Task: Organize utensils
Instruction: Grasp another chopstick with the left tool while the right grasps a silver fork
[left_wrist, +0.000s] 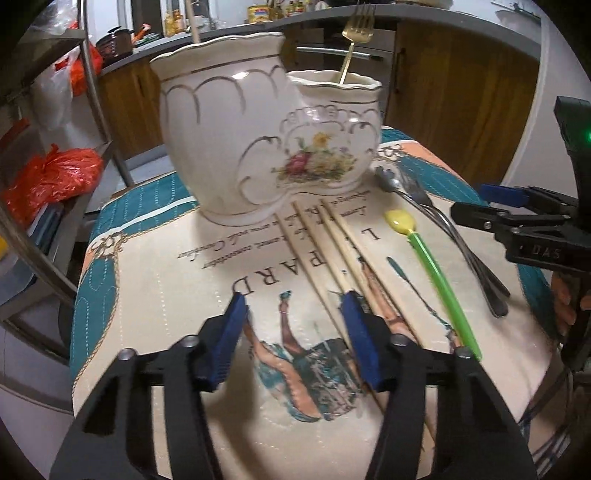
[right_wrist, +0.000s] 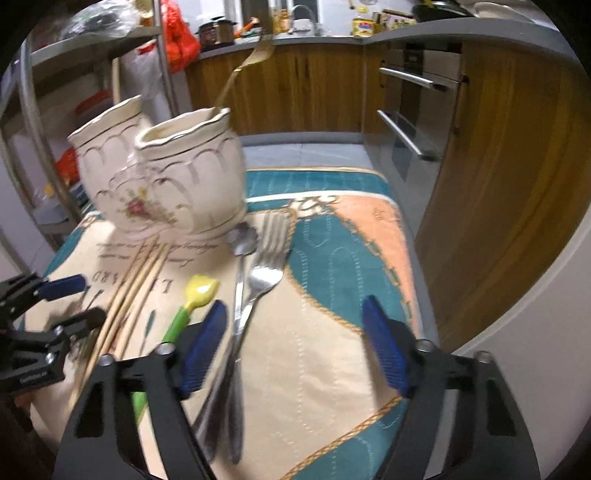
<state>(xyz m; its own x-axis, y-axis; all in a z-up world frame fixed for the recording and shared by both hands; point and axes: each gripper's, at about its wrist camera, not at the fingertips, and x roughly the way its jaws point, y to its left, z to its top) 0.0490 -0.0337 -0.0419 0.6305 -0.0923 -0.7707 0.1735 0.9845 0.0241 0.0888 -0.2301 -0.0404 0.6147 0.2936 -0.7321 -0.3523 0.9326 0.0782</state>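
Observation:
A white double ceramic holder (left_wrist: 258, 147) (right_wrist: 166, 184) stands at the table's far side. A gold fork (left_wrist: 351, 44) (right_wrist: 240, 70) stands in its smaller cup, one chopstick (left_wrist: 192, 20) in the larger. Three wooden chopsticks (left_wrist: 325, 243) (right_wrist: 129, 295) lie on the cloth. Right of them lie a green-handled yellow spoon (left_wrist: 432, 266) (right_wrist: 188, 302), a steel spoon (right_wrist: 240, 266) and a steel fork (right_wrist: 266, 269). My left gripper (left_wrist: 293, 317) is open above the chopsticks' near ends. My right gripper (right_wrist: 295, 328) is open, over the steel fork and spoon handles.
A printed teal, cream and peach cloth (left_wrist: 155, 295) (right_wrist: 332, 332) covers the table. A metal rack (left_wrist: 92, 92) with red bags (left_wrist: 51, 177) stands left. Wooden cabinets and an oven (right_wrist: 413, 122) lie beyond the table. The right gripper shows at the left wrist view's right edge (left_wrist: 517, 221).

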